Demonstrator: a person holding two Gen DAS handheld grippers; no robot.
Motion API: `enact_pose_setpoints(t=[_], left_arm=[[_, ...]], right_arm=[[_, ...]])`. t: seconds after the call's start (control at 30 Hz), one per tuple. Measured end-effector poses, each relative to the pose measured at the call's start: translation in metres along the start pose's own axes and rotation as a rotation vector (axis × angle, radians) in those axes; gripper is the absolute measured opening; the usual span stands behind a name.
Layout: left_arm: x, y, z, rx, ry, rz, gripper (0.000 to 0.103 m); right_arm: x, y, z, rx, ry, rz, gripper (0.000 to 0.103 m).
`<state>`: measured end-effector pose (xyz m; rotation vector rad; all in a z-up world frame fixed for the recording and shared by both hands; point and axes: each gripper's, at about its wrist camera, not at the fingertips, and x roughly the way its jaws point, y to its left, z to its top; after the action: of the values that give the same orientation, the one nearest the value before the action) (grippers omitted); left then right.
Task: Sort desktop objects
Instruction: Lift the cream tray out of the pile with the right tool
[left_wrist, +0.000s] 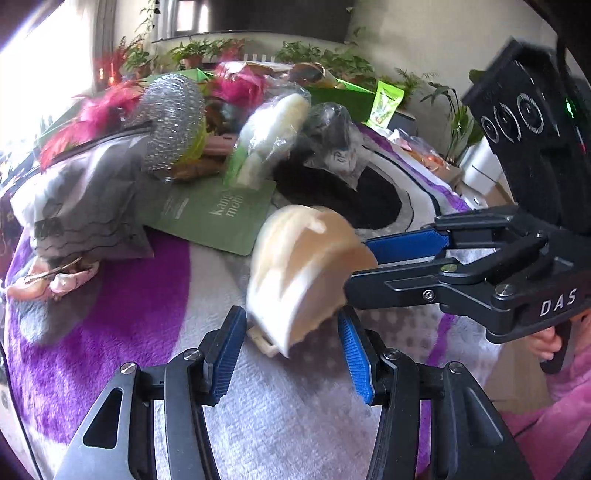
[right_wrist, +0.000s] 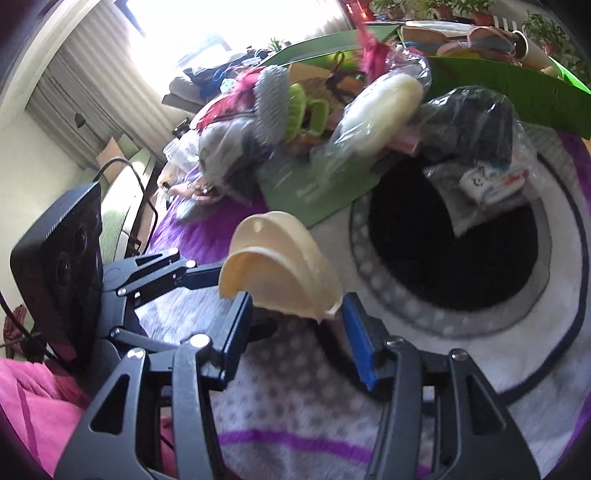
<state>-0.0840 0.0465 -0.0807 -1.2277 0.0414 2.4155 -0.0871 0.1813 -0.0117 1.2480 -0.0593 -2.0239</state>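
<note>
A cream, dome-shaped plastic object (left_wrist: 306, 273) sits between both grippers above the purple-and-white fleece blanket (left_wrist: 122, 306). In the left wrist view my left gripper (left_wrist: 291, 350) has its blue pads wide apart, with the object's lower edge between them. My right gripper (left_wrist: 364, 258) reaches in from the right, and its fingers close on the object's right side. In the right wrist view the object (right_wrist: 280, 273) rests between the right gripper's (right_wrist: 295, 332) blue pads, and the left gripper's fingers (right_wrist: 199, 277) reach it from the left.
A pile lies behind: a silver scouring ball (left_wrist: 173, 122), pink feathers (left_wrist: 99, 110), a grey pouch (left_wrist: 85, 206), a green card (left_wrist: 218, 218), a bagged cream brush (left_wrist: 273, 125) and a bagged black item (left_wrist: 332, 140). A black round patch (right_wrist: 454, 251) marks the blanket. Green box flaps (right_wrist: 491, 92) stand behind.
</note>
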Motion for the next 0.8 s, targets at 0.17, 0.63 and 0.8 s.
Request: enact_pose_setpoints(t=[0.17, 0.63, 0.8], left_arm=[[-0.009, 0.010, -0.004, -0.036, -0.025, 0.045, 0.051], [-0.016, 0.022, 0.018, -0.102, -0.103, 0.133, 0.051], [-0.019, 0.018, 0.013, -0.066, -0.114, 0.097, 0.051]], right_arm=[[-0.007, -0.008, -0.006, 0.007, -0.059, -0.040, 0.051], [-0.009, -0.015, 0.010, 0.009, -0.095, -0.098, 0.051], [-0.013, -0.009, 0.011, -0.057, -0.117, -0.083, 0.051]])
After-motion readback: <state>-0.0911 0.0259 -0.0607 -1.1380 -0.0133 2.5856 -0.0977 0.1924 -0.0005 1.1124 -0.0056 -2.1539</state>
